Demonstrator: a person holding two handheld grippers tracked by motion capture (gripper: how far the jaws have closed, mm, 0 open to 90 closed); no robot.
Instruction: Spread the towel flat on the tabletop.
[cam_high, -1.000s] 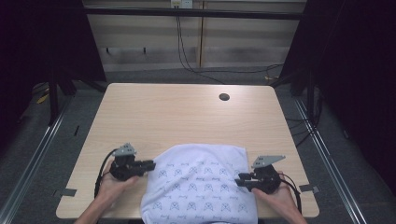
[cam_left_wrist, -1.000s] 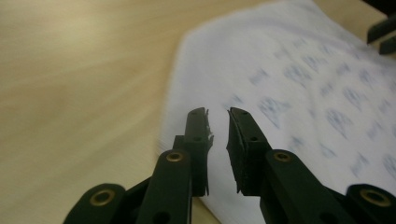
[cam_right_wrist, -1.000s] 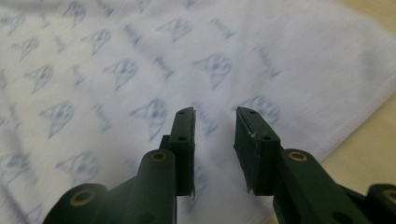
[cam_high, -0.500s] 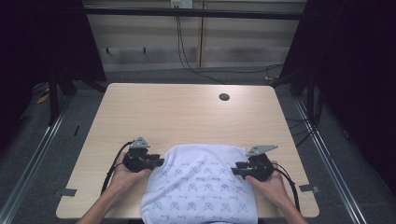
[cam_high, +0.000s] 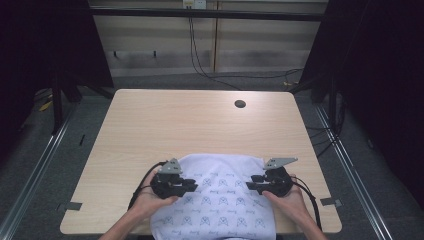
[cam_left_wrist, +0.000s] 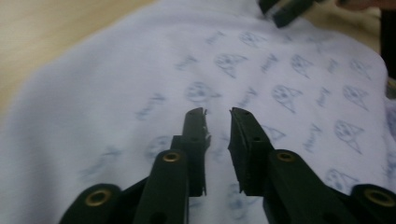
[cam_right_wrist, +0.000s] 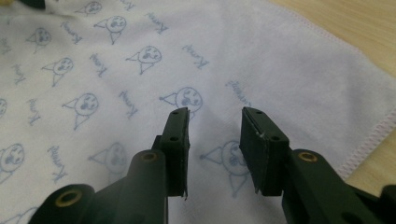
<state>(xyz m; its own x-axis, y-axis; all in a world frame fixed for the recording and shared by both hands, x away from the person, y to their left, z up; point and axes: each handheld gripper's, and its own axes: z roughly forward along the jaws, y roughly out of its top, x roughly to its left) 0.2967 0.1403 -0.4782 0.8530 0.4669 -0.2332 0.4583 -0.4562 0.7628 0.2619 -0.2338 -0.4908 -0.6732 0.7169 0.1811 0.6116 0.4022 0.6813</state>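
Both forearms reached in from below. The left gripper (cam_high: 194, 183) and right gripper (cam_high: 251, 182) pointed inward toward each other, jaws parted with a gap.

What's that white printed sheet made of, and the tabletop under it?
The printed cloth looks like soft cotton or terry: matte, slightly fuzzy, with a stitched hem along its edge and pale blue printed figures. The table looks like light wood or a wood-grain laminate, smooth with faint grain lines; which one cannot be told.

Lab: framed table (cam_high: 150, 130), trailing cables (cam_high: 200, 60)
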